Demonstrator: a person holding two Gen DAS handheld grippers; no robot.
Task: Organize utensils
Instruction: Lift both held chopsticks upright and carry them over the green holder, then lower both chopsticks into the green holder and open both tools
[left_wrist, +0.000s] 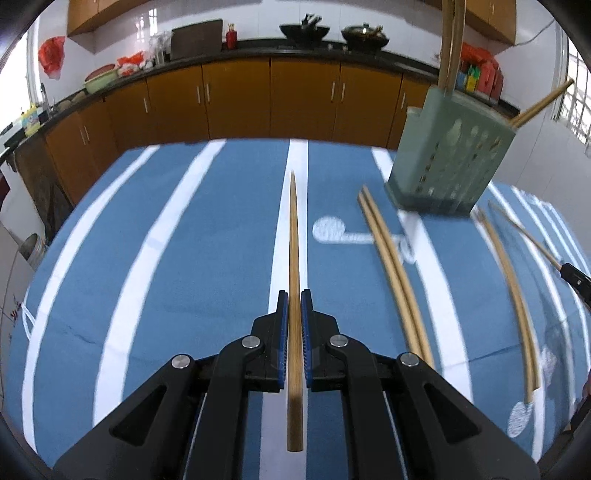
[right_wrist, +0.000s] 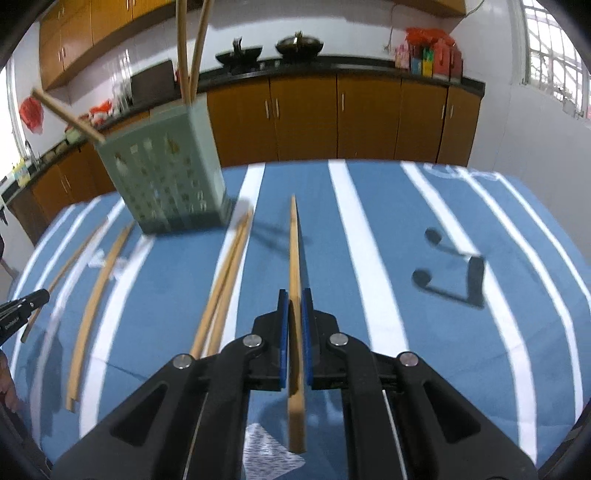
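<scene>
Blue cloth with white stripes (left_wrist: 147, 258) covered the table; orange-brown cabinets (left_wrist: 236, 99) and a dark countertop ran behind, two woks (left_wrist: 304, 31) on it. A green perforated holder (left_wrist: 445, 155) stood upright on the cloth, chopsticks leaning out. Loose chopsticks (left_wrist: 391, 266) lay beside it. Left gripper (left_wrist: 294, 299) clamped one chopstick (left_wrist: 293, 240); right gripper (right_wrist: 294, 297) clamped another (right_wrist: 294, 251). No legible writing.
</scene>
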